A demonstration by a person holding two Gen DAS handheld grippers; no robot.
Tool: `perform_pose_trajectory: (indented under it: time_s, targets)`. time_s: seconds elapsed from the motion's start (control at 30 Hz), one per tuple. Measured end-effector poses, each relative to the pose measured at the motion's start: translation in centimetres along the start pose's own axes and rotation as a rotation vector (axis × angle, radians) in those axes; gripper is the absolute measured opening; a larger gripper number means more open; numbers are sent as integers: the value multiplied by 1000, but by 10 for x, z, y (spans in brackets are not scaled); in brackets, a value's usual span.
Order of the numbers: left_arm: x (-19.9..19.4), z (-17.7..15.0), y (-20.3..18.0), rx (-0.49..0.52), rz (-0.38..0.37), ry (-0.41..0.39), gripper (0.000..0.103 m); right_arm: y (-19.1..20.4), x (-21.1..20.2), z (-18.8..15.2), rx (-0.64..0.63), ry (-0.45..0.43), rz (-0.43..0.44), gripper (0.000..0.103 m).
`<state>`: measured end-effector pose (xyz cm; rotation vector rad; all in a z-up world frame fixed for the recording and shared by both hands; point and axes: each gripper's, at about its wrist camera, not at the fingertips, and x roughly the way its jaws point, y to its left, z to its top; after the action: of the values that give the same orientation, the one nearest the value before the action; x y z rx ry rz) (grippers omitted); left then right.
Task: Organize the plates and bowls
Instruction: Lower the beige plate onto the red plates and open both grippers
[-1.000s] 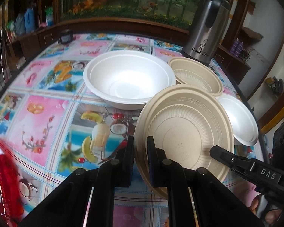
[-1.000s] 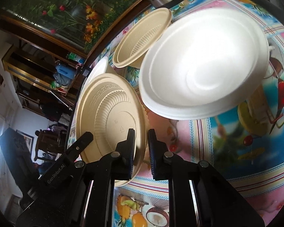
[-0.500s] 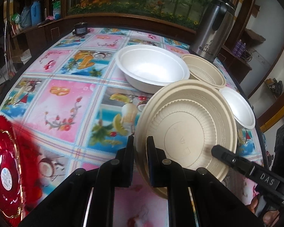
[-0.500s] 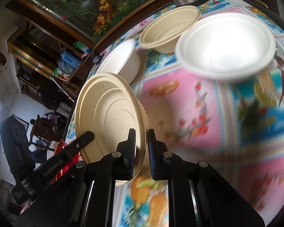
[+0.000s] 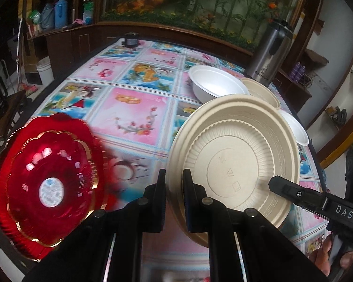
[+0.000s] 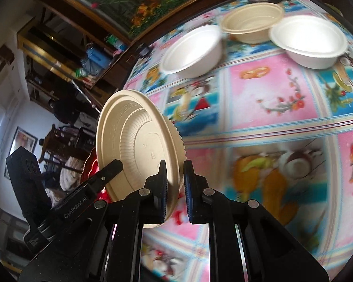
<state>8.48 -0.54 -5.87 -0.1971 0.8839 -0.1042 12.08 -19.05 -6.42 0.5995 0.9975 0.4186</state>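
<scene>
A beige ribbed plate (image 5: 235, 162) is held up above the table by both grippers. My left gripper (image 5: 174, 188) is shut on its left rim. My right gripper (image 6: 175, 178) is shut on its opposite rim, where the plate (image 6: 138, 150) stands on edge. A stack of red gold-rimmed plates (image 5: 47, 183) lies at the table's near left corner. At the far right sit a large white bowl (image 5: 216, 87), a beige bowl (image 5: 261, 91) and a small white bowl (image 5: 294, 127). They also show in the right wrist view: white bowl (image 6: 193, 49), beige bowl (image 6: 251, 21), white bowl (image 6: 310, 40).
A steel thermos jug (image 5: 270, 51) stands behind the bowls at the far right edge. A small dark jar (image 5: 131, 40) sits at the table's far edge. The flowered tablecloth (image 5: 134, 112) covers the table. Shelves and cabinets surround it.
Both grippers have carried the beige plate back and to the left, away from the bowls. The red plates have come into view at the near left.
</scene>
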Motion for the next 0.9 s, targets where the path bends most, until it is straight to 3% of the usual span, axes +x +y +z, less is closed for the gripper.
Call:
perform_pose_trajectory:
  time_s: [0.27, 0.47, 0.7, 0.9]
  targets:
    - [-47, -1, 69, -90, 38, -67, 11, 70, 25, -14, -88, 62, 50, 12]
    - [-65, -7, 130, -190, 88, -89, 11, 133, 72, -23, -178, 135, 60, 12]
    - [-62, -14, 185, -270, 125, -62, 11, 176, 135, -41, -211, 232, 50, 12]
    - [-43, -19, 210, -301, 134, -12, 11, 185, 173, -50, -206, 268, 14, 12]
